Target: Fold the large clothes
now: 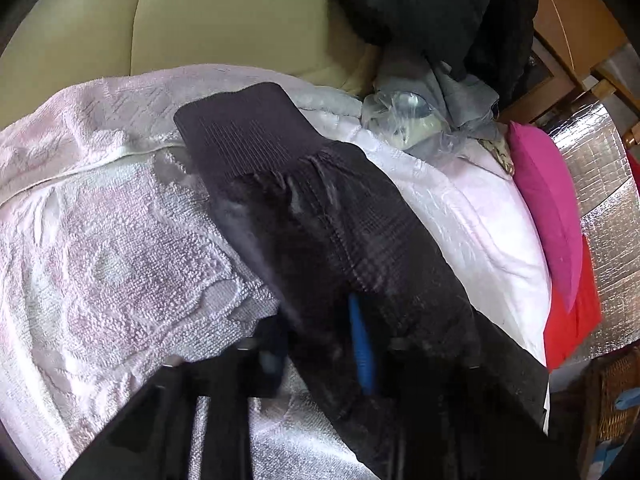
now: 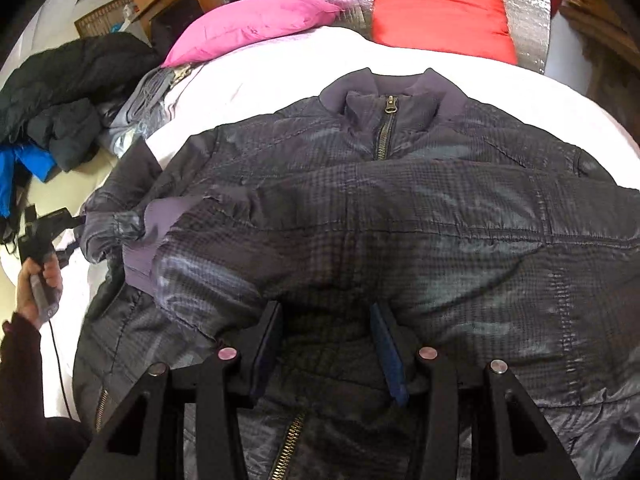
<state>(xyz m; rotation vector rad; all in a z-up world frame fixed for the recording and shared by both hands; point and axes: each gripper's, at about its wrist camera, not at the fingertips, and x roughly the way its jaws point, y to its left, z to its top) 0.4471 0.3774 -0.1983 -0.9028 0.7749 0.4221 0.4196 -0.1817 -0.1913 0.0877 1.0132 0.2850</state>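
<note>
A dark checked padded jacket (image 2: 360, 216) lies front up on the white bed cover (image 2: 280, 68), zip closed, collar at the far side. One sleeve is folded across its chest, its ribbed cuff (image 2: 160, 220) at the left. My right gripper (image 2: 326, 316) is open, its jaws pressed against the jacket's middle on either side of a fold of fabric. In the left wrist view my left gripper (image 1: 316, 320) is shut on the other sleeve (image 1: 328, 232), whose ribbed cuff (image 1: 240, 128) hangs out over a pink towel (image 1: 100, 220). The left gripper also shows in the right wrist view (image 2: 48, 220).
A magenta pillow (image 2: 252, 24) and a red pillow (image 2: 436, 12) lie at the bed's head against silver foil. A pile of dark clothes (image 2: 60, 92) sits at the left, beside grey cloth and clear plastic (image 1: 408, 120). A cream cushioned surface (image 1: 220, 16) lies beyond.
</note>
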